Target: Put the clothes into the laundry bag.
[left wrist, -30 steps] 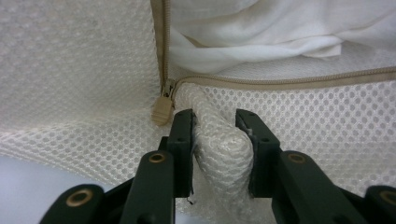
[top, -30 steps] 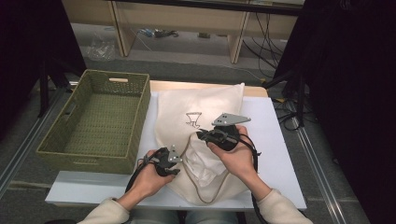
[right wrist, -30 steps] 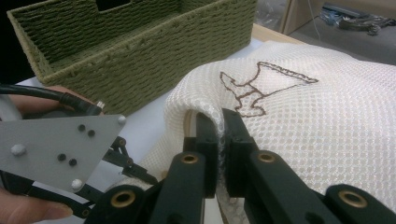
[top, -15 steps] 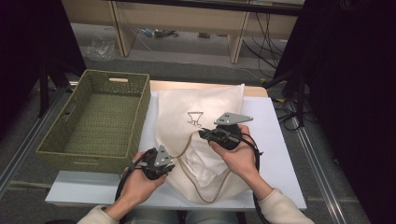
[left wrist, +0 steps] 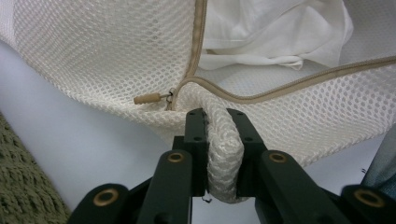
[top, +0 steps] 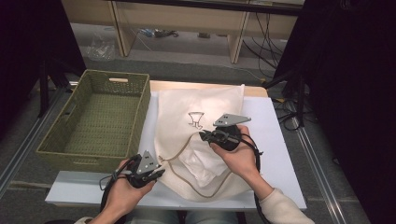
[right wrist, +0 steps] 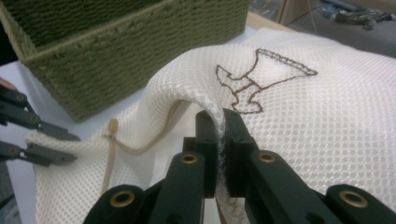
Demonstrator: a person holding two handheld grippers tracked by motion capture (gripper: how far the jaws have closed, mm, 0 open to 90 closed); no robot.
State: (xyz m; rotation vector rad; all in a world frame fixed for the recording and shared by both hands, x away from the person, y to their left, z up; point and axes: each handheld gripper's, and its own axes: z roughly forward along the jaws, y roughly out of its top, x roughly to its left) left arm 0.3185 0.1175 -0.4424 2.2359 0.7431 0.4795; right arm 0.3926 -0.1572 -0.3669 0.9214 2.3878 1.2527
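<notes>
At the near table edge, about seven o'clock in the high view, the left gripper [top: 156,173] is clamped on a thick fold of the cream mesh zip-up laundry bag [top: 205,105]. The left gripper view shows that fold bunched between the jaws, which have just been opening slightly but keep their bite. Beside the fold lies the tan zipper pull [left wrist: 148,98]. Since a second ago this gripper has drawn outward toward the near-left corner, spreading the bag's mouth wider.

At centre, the right gripper [top: 204,136] is closed on the upper mesh layer, holding it raised and unmoved. White folded cloth [top: 200,163] shows inside the opening.

Judgement: the mouth is being held open for access to the contents.

Farther off at ten o'clock stands the olive woven rectangular basket [top: 137,119], empty, on the white table [top: 271,121].
</notes>
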